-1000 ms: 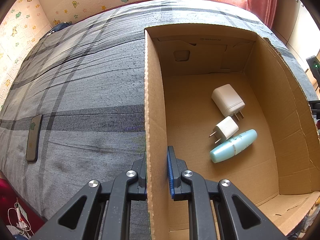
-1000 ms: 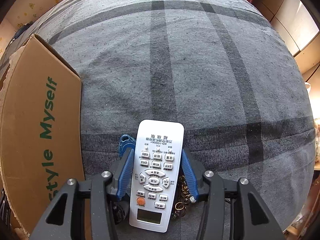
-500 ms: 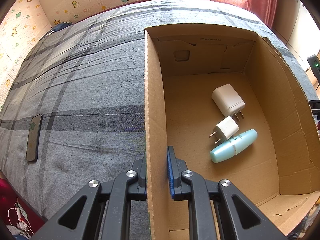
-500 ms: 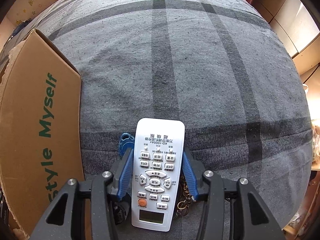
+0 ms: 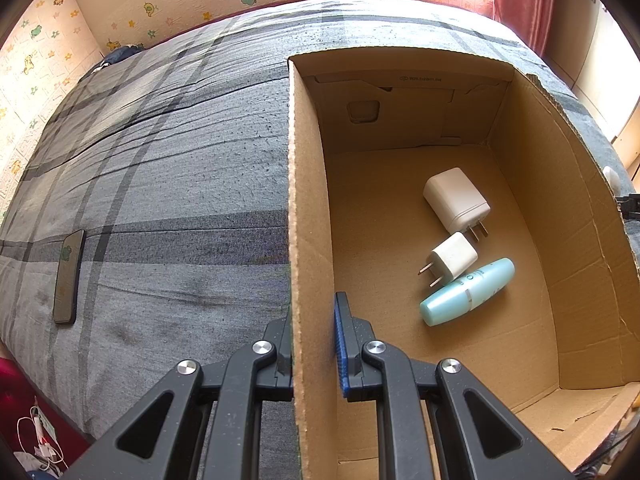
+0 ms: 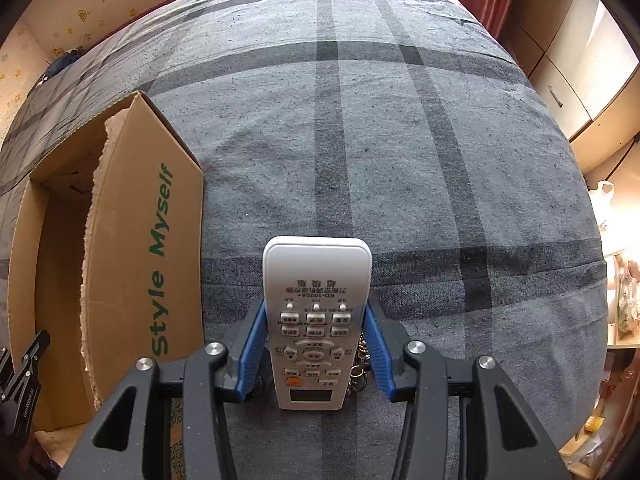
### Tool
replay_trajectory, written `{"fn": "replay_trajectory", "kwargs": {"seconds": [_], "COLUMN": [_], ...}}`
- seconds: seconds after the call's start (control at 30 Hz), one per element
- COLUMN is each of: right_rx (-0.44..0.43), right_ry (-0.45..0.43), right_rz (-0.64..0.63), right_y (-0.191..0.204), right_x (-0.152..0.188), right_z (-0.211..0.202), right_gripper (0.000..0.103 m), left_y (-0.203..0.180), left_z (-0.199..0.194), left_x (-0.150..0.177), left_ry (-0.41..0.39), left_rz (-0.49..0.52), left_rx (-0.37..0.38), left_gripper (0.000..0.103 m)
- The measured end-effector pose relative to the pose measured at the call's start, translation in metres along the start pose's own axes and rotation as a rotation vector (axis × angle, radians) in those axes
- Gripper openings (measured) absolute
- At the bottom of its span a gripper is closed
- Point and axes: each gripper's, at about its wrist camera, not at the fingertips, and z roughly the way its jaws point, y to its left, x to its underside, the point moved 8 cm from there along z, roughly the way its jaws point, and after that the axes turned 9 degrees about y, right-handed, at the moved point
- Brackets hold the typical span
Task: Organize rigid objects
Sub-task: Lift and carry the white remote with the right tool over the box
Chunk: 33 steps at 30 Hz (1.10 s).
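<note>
remote [image 6: 316, 320] long axis along right gripper [image 6: 316, 344] fingers, clamped | box [image 6: 132, 264] lies left of remote | left gripper [image 5: 314, 344] pinches box wall

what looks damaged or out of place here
The cardboard box has a ragged, torn top edge on its right wall. A phone also lies alone on the bed, far left of the box.

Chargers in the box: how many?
2. Large white charger mid-floor of the cardboard box; small white charger just nearer the camera, against the teal bottle. The near corner is hidden.
</note>
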Motion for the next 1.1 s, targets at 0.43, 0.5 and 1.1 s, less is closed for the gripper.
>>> {"fn": "replay_trajectory", "kwargs": {"seconds": [0.43, 0.5, 1.1], "right_rx": [0.004, 0.007, -0.020], "right_ry": [-0.114, -0.135, -0.281], "right_rz": [-0.074, -0.089, -0.238], "right_y": [0.022, 0.028, 0.094], "right_x": [0.001, 0.001, -0.001], "right_z": [-0.066, -0.077, -0.162], "right_gripper": [0.049, 0.049, 0.049], "left_y": [0.000, 0.000, 0.000], "left_z": [0.000, 0.000, 0.000], "left_x": [-0.001, -0.001, -0.001], "left_ry": [0.001, 0.001, 0.001], "left_rz": [0.002, 0.001, 0.003], "left_rx": [-0.004, -0.004, -0.005], "left_gripper": [0.015, 0.015, 0.015]}}
